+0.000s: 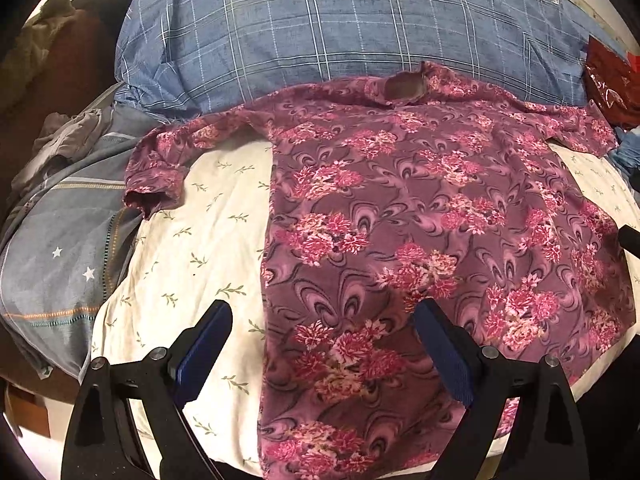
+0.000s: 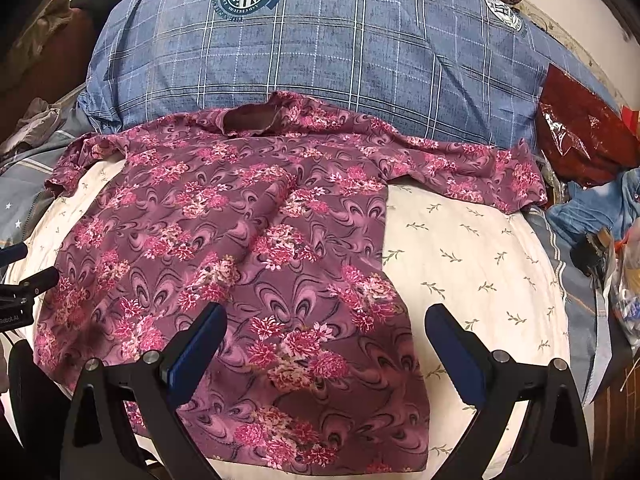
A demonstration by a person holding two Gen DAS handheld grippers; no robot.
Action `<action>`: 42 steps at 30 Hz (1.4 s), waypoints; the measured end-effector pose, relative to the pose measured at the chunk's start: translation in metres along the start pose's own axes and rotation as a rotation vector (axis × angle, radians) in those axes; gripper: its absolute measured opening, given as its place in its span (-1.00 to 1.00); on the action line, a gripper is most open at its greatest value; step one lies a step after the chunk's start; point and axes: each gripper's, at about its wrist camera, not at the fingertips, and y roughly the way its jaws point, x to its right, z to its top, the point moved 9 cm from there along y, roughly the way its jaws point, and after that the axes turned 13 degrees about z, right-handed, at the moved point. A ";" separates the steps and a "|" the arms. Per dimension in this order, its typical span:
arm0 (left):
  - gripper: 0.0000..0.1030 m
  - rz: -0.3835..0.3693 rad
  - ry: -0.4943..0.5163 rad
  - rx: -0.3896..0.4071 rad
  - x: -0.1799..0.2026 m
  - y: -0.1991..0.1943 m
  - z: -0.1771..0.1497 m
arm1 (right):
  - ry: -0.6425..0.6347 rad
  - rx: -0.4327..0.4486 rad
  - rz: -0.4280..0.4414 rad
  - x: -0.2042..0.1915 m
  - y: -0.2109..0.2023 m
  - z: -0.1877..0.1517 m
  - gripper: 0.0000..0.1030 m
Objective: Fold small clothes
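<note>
The shirt (image 1: 420,216) I faced was mauve with pink flowers. The sheet (image 2: 472,264) was cream, sprigged in green. The pillow (image 2: 320,52) was blue with white checks. My gripper pads (image 1: 208,344) were dark blue.
</note>
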 end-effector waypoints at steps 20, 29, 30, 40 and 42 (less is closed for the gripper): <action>0.81 -0.024 -0.017 -0.003 0.003 -0.005 0.002 | 0.048 0.016 0.008 0.007 -0.004 0.001 0.93; 0.81 -0.022 -0.015 -0.008 0.003 -0.004 0.001 | 0.061 0.017 0.011 0.010 -0.005 0.001 0.93; 0.81 -0.025 -0.017 -0.009 0.003 -0.004 0.001 | 0.060 0.017 0.011 0.010 -0.005 0.001 0.93; 0.81 -0.031 -0.024 -0.016 0.004 0.000 0.002 | 0.065 0.012 0.016 0.009 -0.002 -0.001 0.93; 0.81 -0.033 -0.025 -0.016 0.004 0.001 0.002 | 0.068 0.009 0.019 0.009 -0.001 -0.001 0.92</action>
